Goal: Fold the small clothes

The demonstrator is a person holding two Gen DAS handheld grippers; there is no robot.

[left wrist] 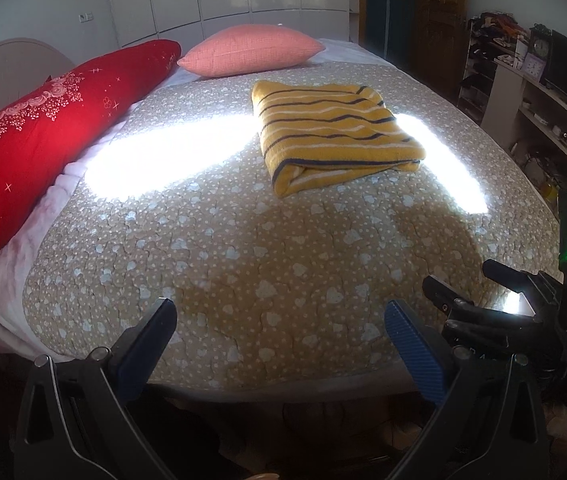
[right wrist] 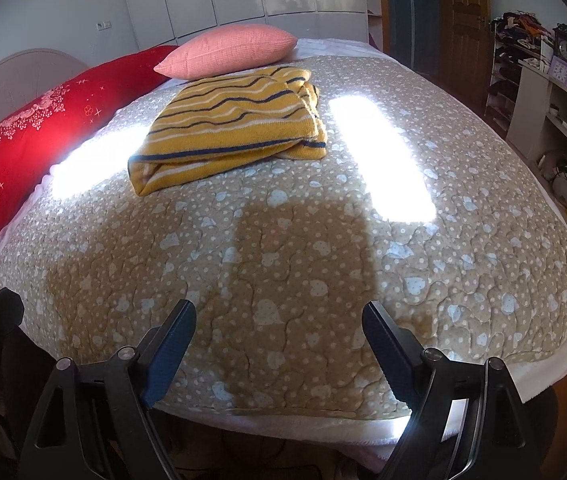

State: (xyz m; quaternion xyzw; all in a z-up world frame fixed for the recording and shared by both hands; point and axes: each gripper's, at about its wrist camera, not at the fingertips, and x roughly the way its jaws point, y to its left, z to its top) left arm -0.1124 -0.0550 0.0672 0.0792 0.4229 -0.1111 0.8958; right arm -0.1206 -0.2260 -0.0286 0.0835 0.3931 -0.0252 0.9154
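Sunlight falls in two bright bands across a beige quilt (left wrist: 211, 248) printed with pale hearts, and on it, toward the far half of the bed, lies a folded yellow garment (left wrist: 331, 132) with dark and white stripes. It sits flat as a rough rectangle, its thick folded edge facing the near side of the bed and its long axis running from that edge away toward the pillows, angled slightly to the left in the left wrist view. The stripes run across that axis. Just beyond its far end rests a pink pillow (left wrist: 251, 54), and a long red bolster (left wrist: 55, 128) with a floral print lies along the left side of the bed, well apart from the garment. The left gripper (left wrist: 281, 320) hangs over the near edge of the quilt with its blue-padded fingers spread wide and nothing between them. The right gripper (right wrist: 279, 322) is likewise spread apart and empty, near the same edge.
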